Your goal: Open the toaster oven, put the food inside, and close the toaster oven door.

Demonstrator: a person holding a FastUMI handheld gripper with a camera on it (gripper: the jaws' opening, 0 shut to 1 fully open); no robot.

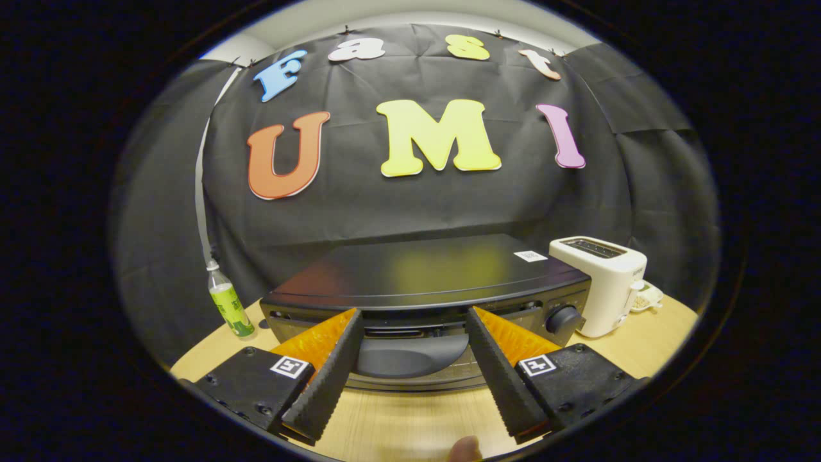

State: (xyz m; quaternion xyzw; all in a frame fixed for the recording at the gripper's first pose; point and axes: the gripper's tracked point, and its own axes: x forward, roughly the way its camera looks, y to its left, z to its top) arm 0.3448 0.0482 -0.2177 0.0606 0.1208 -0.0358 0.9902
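Black oven, white toaster, pale wood

The toaster oven is glossy black (white sticker on top); at three o'clock a white toaster, at nine a green-labelled bottle, on a light-wood worktop.

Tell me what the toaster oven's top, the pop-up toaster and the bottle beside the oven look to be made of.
Toaster oven top: dark, smooth, glossy, probably painted metal, since it mirrors the coloured wall. Pop-up toaster: white, slightly shiny shell, likely plastic. Bottle: clear plastic by its see-through neck, with a green label. Table: pale wood grain, possibly laminate. The gripper is open, its fingers flanking the oven's door handle.
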